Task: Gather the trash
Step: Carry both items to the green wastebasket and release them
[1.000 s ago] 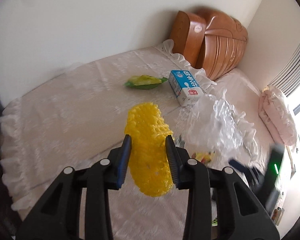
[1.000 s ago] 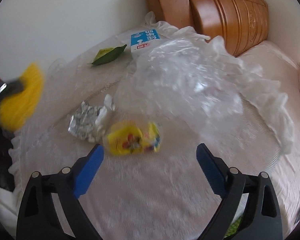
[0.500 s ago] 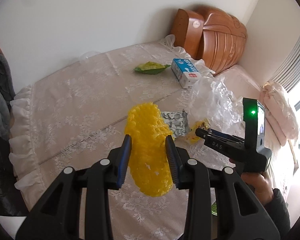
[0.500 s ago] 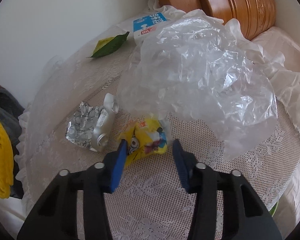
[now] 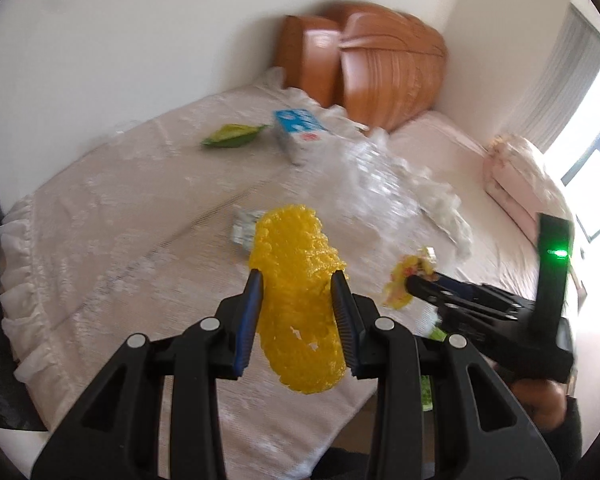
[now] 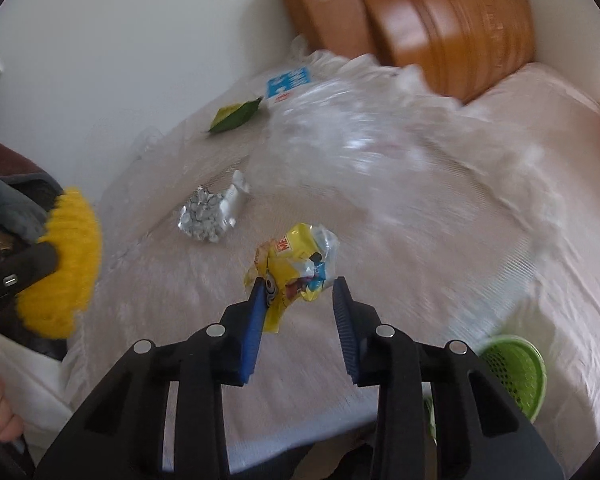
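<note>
Your left claw [image 5: 298,286] gripped the yellow foam net [image 5: 300,300] at frame centre; your right claw [image 6: 298,292] was closing on the yellow snack wrapper [image 6: 296,268].

Wooden headboard [image 5: 384,68], pink pillow [image 5: 520,176]

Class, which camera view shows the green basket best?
The right wrist view: the green basket shows its mesh wall and rim at lower right, beyond the bed's edge. The left wrist view shows only green slivers behind the left hand-held gripper.
</note>
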A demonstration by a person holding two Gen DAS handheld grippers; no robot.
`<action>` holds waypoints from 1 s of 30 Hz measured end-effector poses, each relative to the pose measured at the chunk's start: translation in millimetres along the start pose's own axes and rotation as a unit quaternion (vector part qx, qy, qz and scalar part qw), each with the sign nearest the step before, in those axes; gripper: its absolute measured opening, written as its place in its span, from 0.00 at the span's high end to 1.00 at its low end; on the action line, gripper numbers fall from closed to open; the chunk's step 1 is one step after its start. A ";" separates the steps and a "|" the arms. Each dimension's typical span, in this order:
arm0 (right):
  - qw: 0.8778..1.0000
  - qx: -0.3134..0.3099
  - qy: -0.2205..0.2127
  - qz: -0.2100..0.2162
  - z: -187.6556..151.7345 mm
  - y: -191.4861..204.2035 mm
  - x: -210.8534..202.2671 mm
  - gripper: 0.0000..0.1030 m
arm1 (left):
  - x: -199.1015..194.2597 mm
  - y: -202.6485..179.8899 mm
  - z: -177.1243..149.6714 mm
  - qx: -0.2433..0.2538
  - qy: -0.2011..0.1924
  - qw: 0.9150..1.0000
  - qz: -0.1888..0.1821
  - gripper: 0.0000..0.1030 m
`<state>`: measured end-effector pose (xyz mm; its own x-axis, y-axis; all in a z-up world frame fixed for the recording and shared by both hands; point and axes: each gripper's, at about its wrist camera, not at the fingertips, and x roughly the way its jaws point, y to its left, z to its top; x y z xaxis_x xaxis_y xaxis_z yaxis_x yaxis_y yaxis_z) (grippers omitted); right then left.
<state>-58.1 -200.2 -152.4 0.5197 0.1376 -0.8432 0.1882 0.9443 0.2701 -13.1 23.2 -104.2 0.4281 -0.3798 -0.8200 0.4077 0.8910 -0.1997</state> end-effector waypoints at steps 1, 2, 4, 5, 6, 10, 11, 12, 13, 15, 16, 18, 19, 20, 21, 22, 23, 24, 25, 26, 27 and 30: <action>1.000 0.004 -0.005 -0.007 -6.1 -8.6 -12.7 0.67 | 0.7 -10.1 -3.8 0.012 0.003 1.000 -0.009 0.66; 1.000 0.009 -0.009 -0.016 -12.1 -18.4 -25.2 0.67 | 1.4 -17.2 -6.3 0.019 0.006 1.000 -0.016 0.66; 0.999 0.029 -0.018 -0.038 -26.1 -42.2 -54.0 0.67 | 3.3 -33.3 -11.3 0.037 0.014 0.999 -0.032 0.66; 0.998 0.039 -0.023 -0.049 -32.9 -51.8 -65.1 0.67 | 4.7 -44.1 -13.7 0.046 0.018 0.998 -0.040 0.66; 0.997 0.046 -0.028 -0.059 -37.7 -61.4 -73.5 0.67 | 5.9 -53.3 -15.5 0.055 0.021 0.997 -0.045 0.66; 0.992 0.066 -0.053 -0.098 -51.7 -89.1 -104.6 0.67 | 7.6 -91.0 -20.3 0.092 0.023 0.993 -0.064 0.66; 0.990 0.070 -0.059 -0.102 -54.2 -95.6 -111.7 0.67 | 7.2 -102.5 -21.0 0.102 0.021 0.992 -0.068 0.66; 0.990 0.073 -0.064 -0.105 -56.6 -99.6 -116.2 0.67 | 7.2 -110.2 -22.0 0.111 0.020 0.991 -0.071 0.66; 0.989 0.077 -0.069 -0.107 -58.6 -103.2 -121.1 0.67 | 6.7 -117.7 -23.2 0.119 0.019 0.990 -0.073 0.66; 0.988 0.080 -0.076 -0.112 -63.1 -110.6 -130.1 0.67 | 6.3 -132.5 -25.1 0.134 0.018 0.988 -0.078 0.66; 0.987 0.081 -0.079 -0.115 -65.5 -113.7 -134.3 0.67 | 6.8 -139.3 -26.2 0.140 0.020 0.987 -0.082 0.66; 0.985 0.086 -0.084 -0.120 -69.5 -121.7 -141.1 0.67 | 11.1 -152.6 -27.7 0.151 0.026 0.984 -0.087 0.66; 0.985 0.090 -0.086 -0.122 -70.8 -125.0 -143.7 0.67 | 13.4 -158.1 -28.3 0.154 0.030 0.984 -0.089 0.66; 0.984 0.095 -0.089 -0.124 -73.9 -131.1 -148.1 0.67 | 16.5 -166.4 -29.7 0.158 0.034 0.982 -0.094 0.66; 0.983 0.098 -0.090 -0.127 -75.8 -134.0 -149.5 0.67 | 19.4 -173.9 -31.3 0.162 0.038 0.981 -0.098 0.66; 0.982 0.101 -0.092 -0.131 -79.0 -139.1 -153.4 0.67 | 24.2 -184.5 -32.7 0.168 0.044 0.979 -0.105 0.66; 0.981 0.104 -0.093 -0.135 -81.7 -143.5 -156.3 0.67 | 27.9 -194.3 -35.2 0.176 0.048 0.977 -0.111 0.66; 0.980 0.108 -0.093 -0.140 -85.4 -149.4 -160.3 0.67 | 30.5 -200.2 -36.7 0.184 0.052 0.975 -0.115 0.66; 0.979 0.113 -0.094 -0.145 -89.4 -155.8 -164.5 0.67 | 33.7 -210.5 -39.7 0.193 0.056 0.972 -0.119 0.66; 0.978 0.116 -0.094 -0.148 -92.6 -160.6 -167.1 0.67 | 38.5 -223.9 -43.2 0.204 0.061 0.969 -0.126 0.66; 0.976 0.121 -0.095 -0.153 -97.7 -168.8 -172.2 0.67 | 42.5 -235.8 -47.3 0.213 0.067 0.965 -0.134 0.66; 0.972 0.132 -0.096 -0.168 -108.6 -185.2 -182.3 0.67 | 57.7 -271.0 -59.4 0.235 0.091 0.954 -0.162 0.66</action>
<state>-278.2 -367.7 -99.2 0.5330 -0.2481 -0.8089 0.5691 0.8126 0.1257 -146.8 -225.4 -129.3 0.0877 -0.5291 -0.8440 0.8304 0.5068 -0.2314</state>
